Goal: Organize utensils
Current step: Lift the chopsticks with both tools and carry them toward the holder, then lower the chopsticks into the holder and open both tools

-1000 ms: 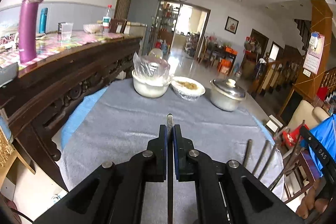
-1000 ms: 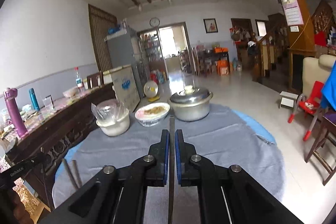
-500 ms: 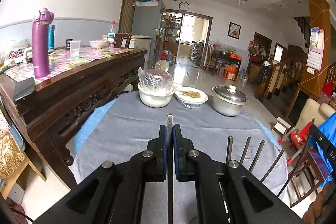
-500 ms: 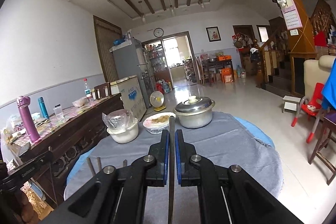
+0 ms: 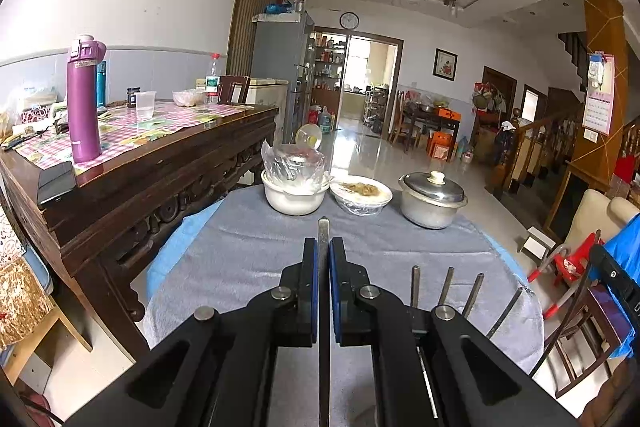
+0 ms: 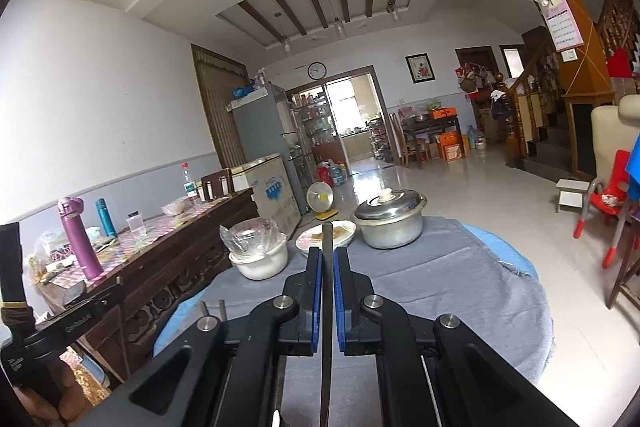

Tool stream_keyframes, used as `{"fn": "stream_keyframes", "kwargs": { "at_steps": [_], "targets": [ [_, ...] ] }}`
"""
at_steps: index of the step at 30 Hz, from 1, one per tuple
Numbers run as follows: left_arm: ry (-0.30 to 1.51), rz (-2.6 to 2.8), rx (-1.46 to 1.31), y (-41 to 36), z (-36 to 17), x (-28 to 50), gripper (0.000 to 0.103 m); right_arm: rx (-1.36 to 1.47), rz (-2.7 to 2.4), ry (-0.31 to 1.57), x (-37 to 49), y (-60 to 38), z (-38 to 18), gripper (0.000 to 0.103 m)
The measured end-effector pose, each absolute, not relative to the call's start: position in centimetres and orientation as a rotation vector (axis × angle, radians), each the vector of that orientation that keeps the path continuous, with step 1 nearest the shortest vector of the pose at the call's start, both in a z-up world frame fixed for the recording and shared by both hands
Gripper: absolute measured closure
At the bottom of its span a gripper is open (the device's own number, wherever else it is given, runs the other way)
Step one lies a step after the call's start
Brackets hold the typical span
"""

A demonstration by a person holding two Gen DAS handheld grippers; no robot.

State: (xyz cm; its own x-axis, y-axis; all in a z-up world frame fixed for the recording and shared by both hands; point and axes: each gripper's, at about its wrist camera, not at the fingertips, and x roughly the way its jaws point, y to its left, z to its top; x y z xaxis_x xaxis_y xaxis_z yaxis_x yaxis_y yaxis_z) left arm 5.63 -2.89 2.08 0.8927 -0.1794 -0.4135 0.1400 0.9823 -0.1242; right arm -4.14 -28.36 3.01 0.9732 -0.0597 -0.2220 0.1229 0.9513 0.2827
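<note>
My left claw (image 5: 324, 259) is clenched on a thin metal utensil (image 5: 323, 231), its flat end poking out past the blue pads (image 5: 314, 267) toward 12 o'clock. My right claw (image 6: 328, 263) grips a second utensil (image 6: 327, 239) the same way, edge-on between its pads, so I cannot tell what kind either one is. Both hang above the grey-clothed tabletop (image 5: 248, 243). In the left view, four more metal handles (image 5: 446, 287) stick up at about 3 o'clock of the claw, fanned out. At the tabletop's far edge, from 11 to 1 o'clock, sit a white pot (image 5: 294, 193) holding a plastic-wrapped bowl, a covered plate (image 5: 361, 193) of food, and a lidded steel pot (image 5: 432, 199). A purple flask (image 5: 83, 99) stands on the sideboard at 10 o'clock.
</note>
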Motion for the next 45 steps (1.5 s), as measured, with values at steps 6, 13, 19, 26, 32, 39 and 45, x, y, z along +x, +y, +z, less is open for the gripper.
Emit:
{"fn": "stream_keyframes", "kwargs": {
  "at_steps": [6,13,19,26,32,39,45],
  "targets": [
    [0.430,-0.166,-0.087,-3.3,2.5,5.3,0.098,0.308,-0.072,0.183,-5.0,-28.3,3.5,0.097],
    [0.413,-0.183,-0.128,-2.9,3.4,4.7,0.098,0.340,-0.044,0.138,-5.9,-28.4,4.2,0.097],
    [0.378,-0.214,-0.179,-2.7,4.3,4.0,0.098,0.346,-0.025,0.106,-6.6,-28.2,4.7,0.097],
    [0.339,-0.230,-0.243,-2.3,5.3,3.7,0.098,0.354,-0.009,0.082,-6.8,-27.5,5.2,0.097],
    [0.302,-0.243,-0.279,-2.2,5.5,3.4,0.098,0.362,0.004,0.086,-6.3,-26.7,5.1,0.097],
    [0.253,-0.250,-0.297,-2.8,5.4,3.8,0.098,0.364,-0.005,0.062,-6.2,-26.4,5.2,0.097],
    [0.262,-0.252,-0.306,-3.0,5.0,4.5,0.098,0.382,-0.013,0.064,-5.8,-26.5,4.9,0.097]
  ]
}}
